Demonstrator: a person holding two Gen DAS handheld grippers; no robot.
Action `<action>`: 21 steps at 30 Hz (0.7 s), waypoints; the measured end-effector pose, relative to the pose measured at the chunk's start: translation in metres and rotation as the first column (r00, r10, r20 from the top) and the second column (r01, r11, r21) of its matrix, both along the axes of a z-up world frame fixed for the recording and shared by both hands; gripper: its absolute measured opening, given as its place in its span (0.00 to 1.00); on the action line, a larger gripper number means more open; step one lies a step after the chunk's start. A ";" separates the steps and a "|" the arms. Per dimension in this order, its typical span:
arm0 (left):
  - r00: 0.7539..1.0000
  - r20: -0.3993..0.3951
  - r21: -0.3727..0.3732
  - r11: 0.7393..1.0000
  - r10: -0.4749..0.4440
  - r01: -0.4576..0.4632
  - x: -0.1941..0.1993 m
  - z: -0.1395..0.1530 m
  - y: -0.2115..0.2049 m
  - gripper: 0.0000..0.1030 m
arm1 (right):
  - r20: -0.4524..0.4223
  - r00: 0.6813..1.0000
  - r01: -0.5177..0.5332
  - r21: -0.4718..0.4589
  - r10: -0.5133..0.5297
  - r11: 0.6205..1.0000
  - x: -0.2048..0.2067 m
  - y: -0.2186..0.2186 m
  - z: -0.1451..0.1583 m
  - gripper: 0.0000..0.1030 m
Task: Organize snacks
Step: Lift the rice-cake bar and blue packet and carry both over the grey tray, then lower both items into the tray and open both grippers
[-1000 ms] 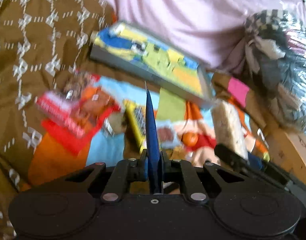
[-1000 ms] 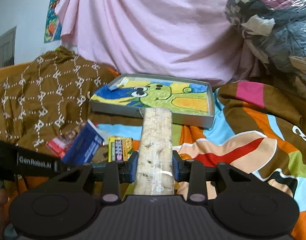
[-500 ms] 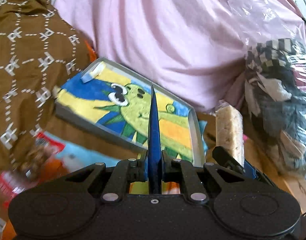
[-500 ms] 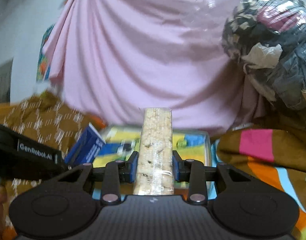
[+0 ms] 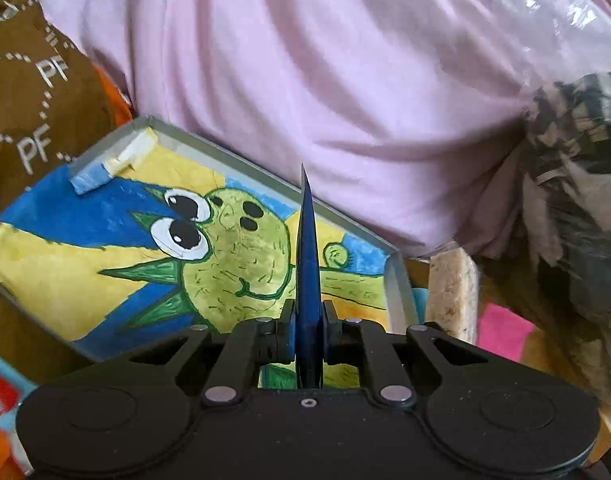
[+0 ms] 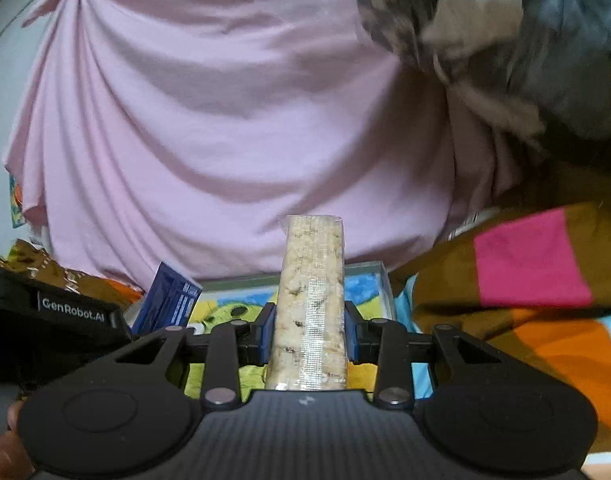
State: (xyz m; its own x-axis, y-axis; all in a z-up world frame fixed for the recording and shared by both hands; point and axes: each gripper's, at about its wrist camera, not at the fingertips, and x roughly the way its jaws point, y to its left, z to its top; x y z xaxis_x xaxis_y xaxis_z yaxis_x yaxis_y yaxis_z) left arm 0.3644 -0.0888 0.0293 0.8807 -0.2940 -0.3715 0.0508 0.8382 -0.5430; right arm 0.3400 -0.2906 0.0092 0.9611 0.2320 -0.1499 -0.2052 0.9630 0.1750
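Observation:
My left gripper (image 5: 308, 330) is shut on a flat dark blue snack packet (image 5: 308, 248), seen edge-on and standing up between the pads. It hovers over the near part of a grey tray (image 5: 379, 240) lined with a green cartoon creature drawing. My right gripper (image 6: 310, 330) is shut on a long beige puffed-rice bar in clear wrap (image 6: 310, 284); the same rice bar (image 5: 452, 292) shows past the tray's right wall in the left wrist view. In the right wrist view the blue packet (image 6: 167, 300) and the left gripper body (image 6: 57, 316) appear at left, above the tray (image 6: 379, 276).
A pink sheet (image 5: 345, 80) hangs right behind the tray. A clear bag of dark clothes (image 6: 505, 40) bulges at the right. Brown patterned cloth (image 5: 33, 92) lies to the left, a striped colourful blanket (image 6: 537, 280) to the right. A small blue-white wrapper (image 5: 109, 160) sits in the tray's far-left corner.
Both grippers have travelled forward from over the loose snacks on the blanket to the tray, each keeping its snack. The tray now fills the left wrist view; the snack pile has dropped out of sight.

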 end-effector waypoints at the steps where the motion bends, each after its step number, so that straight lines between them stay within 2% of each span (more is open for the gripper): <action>1: 1.000 -0.012 0.000 1.000 0.001 -0.001 0.007 -0.004 -0.001 0.12 | -0.019 1.000 -0.002 0.004 0.002 1.000 0.006 -0.001 -0.004 0.36; 6: 0.999 -0.046 0.006 1.000 0.010 -0.009 0.026 -0.021 -0.004 0.12 | -0.120 0.993 -0.008 0.039 0.013 0.999 0.024 -0.005 -0.022 0.36; 13: 0.999 -0.050 0.034 0.999 0.011 -0.010 0.039 -0.031 -0.006 0.13 | -0.154 0.988 -0.012 0.022 0.016 1.000 0.027 -0.003 -0.030 0.36; 17: 0.995 -0.080 0.070 0.996 0.052 -0.046 0.041 -0.031 -0.003 0.21 | -0.154 0.988 -0.009 0.009 0.011 1.000 0.026 -0.002 -0.029 0.41; 19: 0.994 -0.089 0.067 0.996 0.061 -0.055 0.039 -0.032 0.002 0.31 | -0.156 0.988 -0.014 0.013 0.016 1.000 0.029 -0.001 -0.027 0.46; 21: 0.993 -0.090 0.057 0.996 0.075 -0.070 0.036 -0.032 0.008 0.47 | -0.156 0.988 -0.017 0.008 0.018 1.000 0.029 -0.001 -0.027 0.50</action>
State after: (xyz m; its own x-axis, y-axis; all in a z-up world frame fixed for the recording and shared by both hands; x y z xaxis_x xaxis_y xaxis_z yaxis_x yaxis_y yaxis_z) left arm 0.4005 -0.0807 -0.0031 0.8602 -0.2078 -0.4658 -0.0594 0.8661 -0.4963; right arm 0.3687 -0.2915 -0.0176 0.9220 0.2497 -0.2959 -0.1913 0.9583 0.2124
